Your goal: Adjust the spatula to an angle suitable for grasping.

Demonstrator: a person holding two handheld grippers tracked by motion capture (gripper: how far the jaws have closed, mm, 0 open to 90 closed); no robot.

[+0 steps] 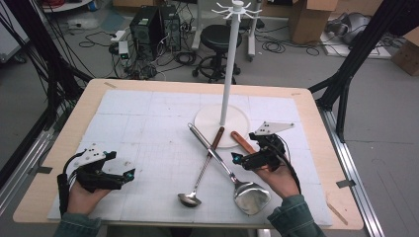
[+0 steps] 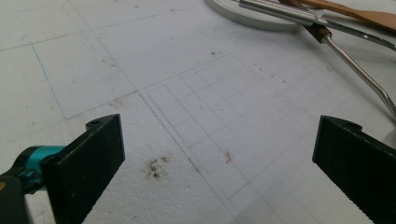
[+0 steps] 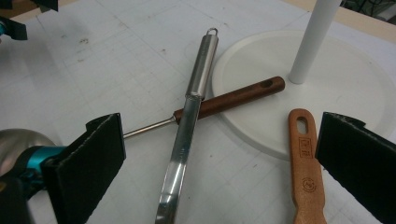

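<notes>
- Left gripper [image 1: 129,174] held low over the white foam mat [image 1: 148,118] at the near left, jaws spread wide with bare mat between them.
- Right gripper [image 1: 236,159] at the near right, jaws also wide apart, gripping nothing, hovering above the utensil handles.
- Steel spatula [image 1: 225,165] lying diagonally across the mat, blade near the right hand [image 1: 281,178], handle end pointing toward the stand.
- Ladle [image 1: 202,168] crossing beneath the spatula, dark wooden grip resting on the stand's round white base [image 1: 207,126], bowl near the front edge.
- Light wooden handle [image 3: 306,158] just beside the right gripper, its end on the base rim.
- White pole [image 1: 229,69] upright on that base.
</notes>
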